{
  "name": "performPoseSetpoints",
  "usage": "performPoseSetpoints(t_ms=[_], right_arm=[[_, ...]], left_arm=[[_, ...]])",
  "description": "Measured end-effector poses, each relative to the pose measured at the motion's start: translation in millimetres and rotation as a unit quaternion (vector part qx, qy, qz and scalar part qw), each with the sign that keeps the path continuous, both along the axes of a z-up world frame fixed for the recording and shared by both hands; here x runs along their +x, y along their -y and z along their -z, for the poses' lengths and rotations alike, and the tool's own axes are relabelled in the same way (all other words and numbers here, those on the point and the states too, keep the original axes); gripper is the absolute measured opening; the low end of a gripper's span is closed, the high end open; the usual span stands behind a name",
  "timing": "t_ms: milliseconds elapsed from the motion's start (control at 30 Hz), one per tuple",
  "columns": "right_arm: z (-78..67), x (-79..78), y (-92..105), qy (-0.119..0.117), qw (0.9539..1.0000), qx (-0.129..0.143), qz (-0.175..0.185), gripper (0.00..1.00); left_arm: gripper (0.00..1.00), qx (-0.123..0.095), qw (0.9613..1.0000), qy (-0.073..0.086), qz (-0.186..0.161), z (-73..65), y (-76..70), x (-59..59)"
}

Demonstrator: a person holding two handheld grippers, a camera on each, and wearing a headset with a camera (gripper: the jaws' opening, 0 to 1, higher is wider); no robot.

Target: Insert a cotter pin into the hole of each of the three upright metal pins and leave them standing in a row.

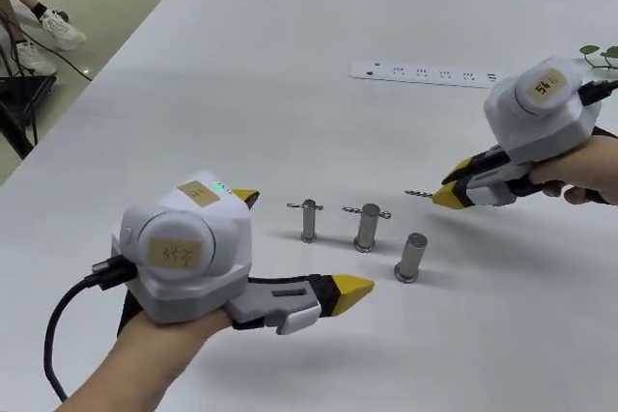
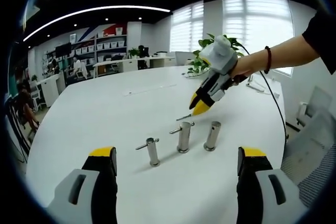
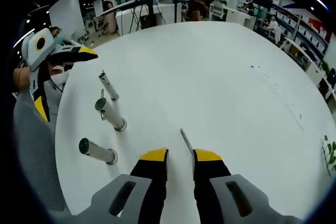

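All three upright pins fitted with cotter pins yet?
No, the rightmost metal pin is bare; its cotter pin sits in the right hand-held gripper.

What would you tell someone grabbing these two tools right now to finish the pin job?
Left hand-held gripper: open, empty, near the row.
Right hand-held gripper: shut on a cotter pin.
Three metal pins stand in a row on the table: left pin and middle pin already have theirs inserted; right pin is bare.
Left to do: slide the held cotter pin through the right pin's hole, keeping all upright.
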State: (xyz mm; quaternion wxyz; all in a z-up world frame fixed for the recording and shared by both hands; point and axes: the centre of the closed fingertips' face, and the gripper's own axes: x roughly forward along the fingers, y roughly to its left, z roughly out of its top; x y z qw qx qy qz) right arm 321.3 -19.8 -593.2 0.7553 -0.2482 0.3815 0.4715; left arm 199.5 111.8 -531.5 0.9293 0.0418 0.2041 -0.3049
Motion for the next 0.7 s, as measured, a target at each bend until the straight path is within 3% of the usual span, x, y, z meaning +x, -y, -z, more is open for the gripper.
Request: performPoseSetpoints(t_ms=[333, 700], right_arm=[[16.8, 10.9, 0.5, -0.001, 0.9999, -0.012, 0.001, 0.1], [13.9, 7.3, 0.7, 0.002, 0.9994, -0.033, -0.015, 0.03]], left_arm=[[0.91, 0.006, 0.9999, -0.009, 0.003, 5.3, 0.2, -1.8], [0.87, 0.015, 0.9997, -0.016, 0.007, 8.6, -0.8, -2.9]])
